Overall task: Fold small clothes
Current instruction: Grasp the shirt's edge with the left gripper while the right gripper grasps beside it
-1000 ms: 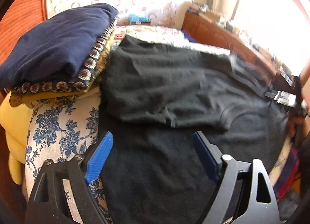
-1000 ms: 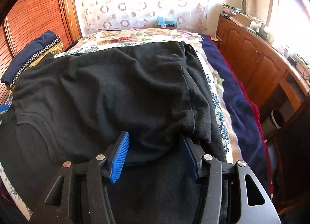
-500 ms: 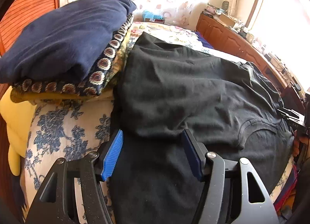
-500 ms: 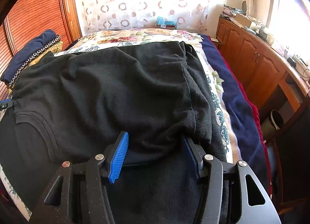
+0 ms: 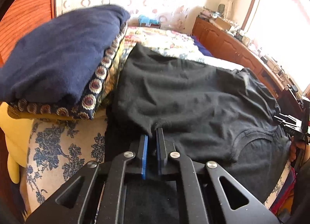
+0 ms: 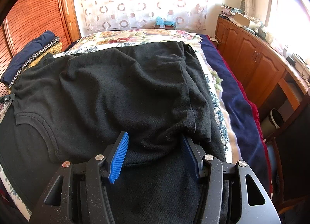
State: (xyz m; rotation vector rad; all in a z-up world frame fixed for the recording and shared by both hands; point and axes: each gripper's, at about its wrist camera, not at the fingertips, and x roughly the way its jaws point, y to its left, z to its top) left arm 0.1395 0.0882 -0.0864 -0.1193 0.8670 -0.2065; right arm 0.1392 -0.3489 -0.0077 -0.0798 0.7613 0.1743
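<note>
black t-shirt [image 6: 120,92] lies spread across the floral bedspread [image 5: 64,146], collar toward the near left in the right wrist view, hem toward the far end of the bed. long axis runs away from both cameras.

left gripper [image 5: 152,138]: jaws narrowed to almost nothing, blue pads [image 5: 144,156] pinched on a fold of the shirt's near left edge, sleeve side. cloth bunches up right at the tips, so it reads as a hold on the fabric.

right gripper [image 6: 155,144]: jaws at mid width, straddling a thick roll of the shirt's near right sleeve and side seam. fabric fills the gap between the pads; whether they press it or only flank it, cannot tell.

the relation that matters: both grippers sit at the near edge, one per side, with the body of the shirt stretching straight ahead of them. a fold would likely carry these corners forward or inward.

hard to read: right-hand pad of the right gripper is half buried under cloth. far hem washed out by window glare. shirt's right edge in the left view ends behind the other gripper's dark frame. stack of folded clothes [image 5: 58,55], navy on top, sits just beside the shirt's far left corner; touching or not, unclear.
</note>
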